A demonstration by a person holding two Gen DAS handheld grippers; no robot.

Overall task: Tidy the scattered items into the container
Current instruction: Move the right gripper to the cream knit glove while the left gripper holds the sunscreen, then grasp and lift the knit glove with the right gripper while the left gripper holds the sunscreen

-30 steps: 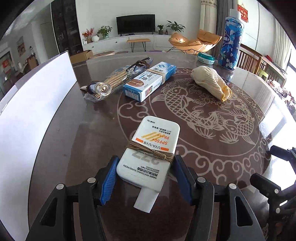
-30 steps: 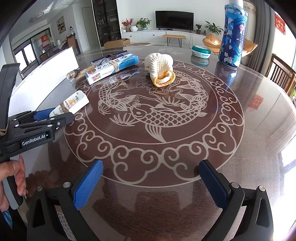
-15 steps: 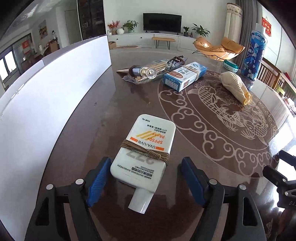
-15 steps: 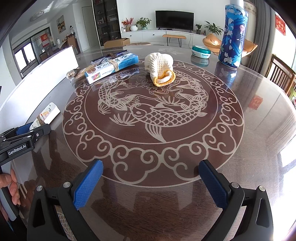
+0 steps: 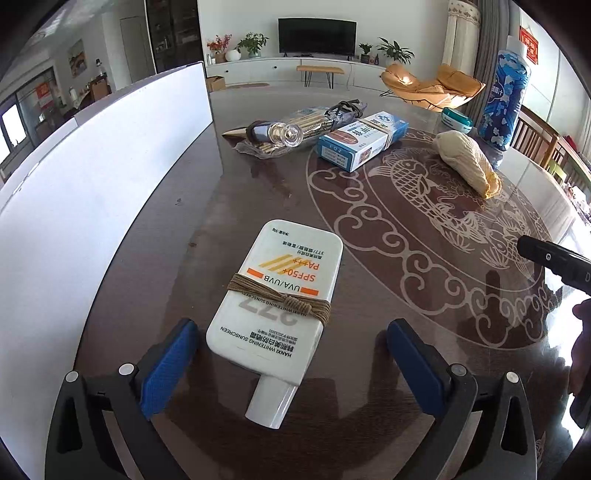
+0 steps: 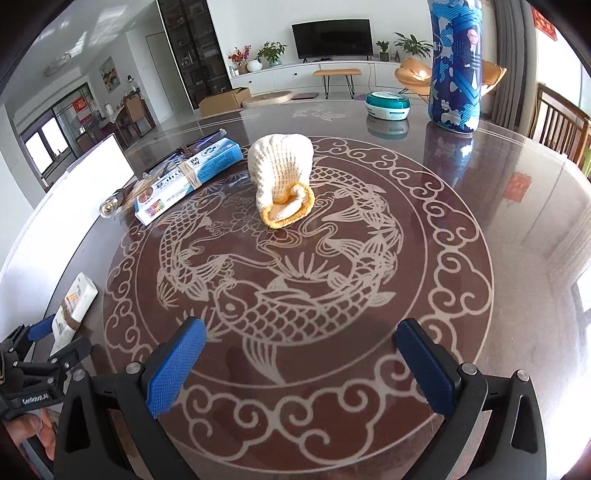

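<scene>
Home living-dining room. Upper centre: wall television (image 5: pixel 317 36) over a long white low cabinet (image 5: pixel 295 72) carrying potted plants (image 5: pixel 252 43). Upper right: orange lounge chair (image 5: pixel 432 85), curtains (image 5: pixel 484 51). Foreground: glossy round dining table (image 6: pixel 524 236) with fish inlay; wooden chairs (image 6: pixel 561 125) at right edge.

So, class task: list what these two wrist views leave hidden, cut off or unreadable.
- White container, left wrist view: only its outer wall shows; the inside is hidden, and the frame edge cuts it off.
- Glass vial, right wrist view: mostly behind the blue box.
- Sunscreen, right wrist view: its lower end is hidden by the left gripper.
- Small print on the blue box, both views: too small to read.
</scene>
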